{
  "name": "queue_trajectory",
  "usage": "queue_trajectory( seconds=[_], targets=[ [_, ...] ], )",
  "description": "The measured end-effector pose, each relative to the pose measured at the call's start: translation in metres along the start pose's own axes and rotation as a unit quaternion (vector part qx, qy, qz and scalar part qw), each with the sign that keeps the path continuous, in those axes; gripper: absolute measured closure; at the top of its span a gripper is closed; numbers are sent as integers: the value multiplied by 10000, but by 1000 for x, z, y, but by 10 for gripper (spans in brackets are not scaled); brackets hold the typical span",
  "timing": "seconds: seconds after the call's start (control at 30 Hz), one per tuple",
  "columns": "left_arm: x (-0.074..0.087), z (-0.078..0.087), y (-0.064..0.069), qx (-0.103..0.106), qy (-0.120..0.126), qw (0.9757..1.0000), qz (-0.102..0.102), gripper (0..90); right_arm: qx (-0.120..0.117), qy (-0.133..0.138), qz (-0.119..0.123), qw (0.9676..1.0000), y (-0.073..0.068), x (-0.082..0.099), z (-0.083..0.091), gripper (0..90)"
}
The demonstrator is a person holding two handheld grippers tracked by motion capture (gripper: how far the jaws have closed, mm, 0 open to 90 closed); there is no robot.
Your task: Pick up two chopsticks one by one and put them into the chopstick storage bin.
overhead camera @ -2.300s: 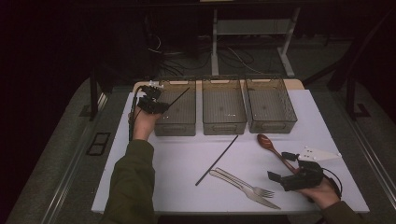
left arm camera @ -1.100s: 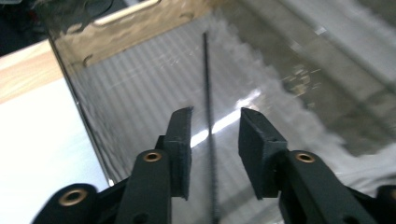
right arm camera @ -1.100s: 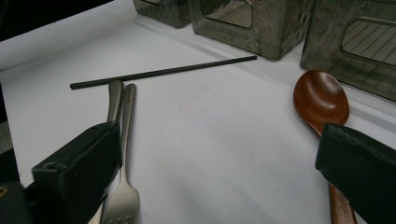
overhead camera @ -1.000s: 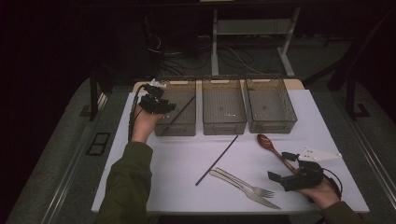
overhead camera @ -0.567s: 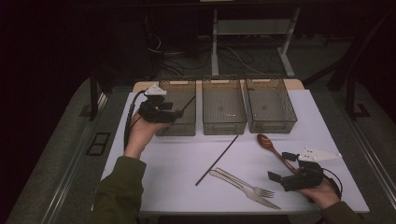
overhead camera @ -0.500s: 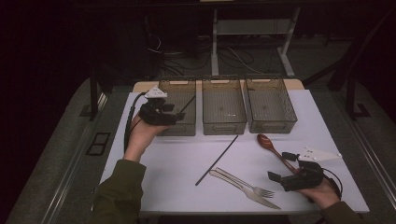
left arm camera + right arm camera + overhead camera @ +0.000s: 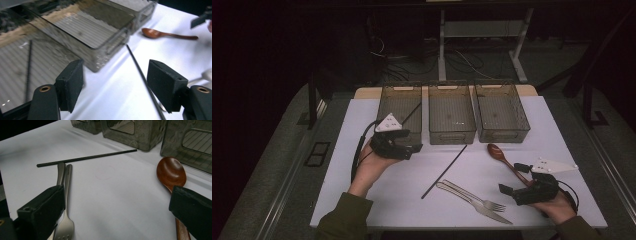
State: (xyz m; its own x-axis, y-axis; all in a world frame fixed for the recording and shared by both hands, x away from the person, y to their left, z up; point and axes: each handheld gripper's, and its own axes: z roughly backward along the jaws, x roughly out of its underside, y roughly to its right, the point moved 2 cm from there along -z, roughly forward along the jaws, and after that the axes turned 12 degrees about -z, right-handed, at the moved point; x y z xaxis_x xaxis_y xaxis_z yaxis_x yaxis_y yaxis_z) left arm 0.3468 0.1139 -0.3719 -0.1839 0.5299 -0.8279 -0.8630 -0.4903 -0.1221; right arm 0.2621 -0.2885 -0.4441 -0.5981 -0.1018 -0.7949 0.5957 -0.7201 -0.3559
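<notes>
Leftmost of three bins (image 7: pixel 399 112) holding one chopstick (image 7: pixel 28 67), left gripper (image 7: pixel 113 86) just opening, empty.

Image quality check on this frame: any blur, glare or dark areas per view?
High view: dim overall, surroundings near black, white table evenly lit, sharp. Left gripper view: bins and wooden spoon smeared by motion blur, open left gripper jaws crisp. Right gripper view: sharp on chopstick and fork, soft sheen on the table, top-left corner black.
</notes>
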Motion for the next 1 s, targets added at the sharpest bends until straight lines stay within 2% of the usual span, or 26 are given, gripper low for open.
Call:
queue_trajectory(
  seconds=[0.1,0.23,0.47,0.63,0.8,1.0],
  targets=[
    [7,-3,12,100,85,9999,-8,281,6,-5,-7,10000,0,0,0,10],
    [18,-6,23,132,123,9998,29,283,8,-6,-7,10000,0,0,0,10],
    [35,-9,41,200,122,9997,36,302,-4,-2,-4,10000,-1,0,-2,10],
    [42,-13,55,322,26,9995,-31,336,3,-14,19,10000,0,0,-2,10],
    [47,-20,68,397,-112,9991,-17,437,11,-7,-10,10000,-1,1,-1,10],
    [52,-28,77,540,-295,9981,98,584,14,0,4,10000,-1,1,-1,10]
  ],
)
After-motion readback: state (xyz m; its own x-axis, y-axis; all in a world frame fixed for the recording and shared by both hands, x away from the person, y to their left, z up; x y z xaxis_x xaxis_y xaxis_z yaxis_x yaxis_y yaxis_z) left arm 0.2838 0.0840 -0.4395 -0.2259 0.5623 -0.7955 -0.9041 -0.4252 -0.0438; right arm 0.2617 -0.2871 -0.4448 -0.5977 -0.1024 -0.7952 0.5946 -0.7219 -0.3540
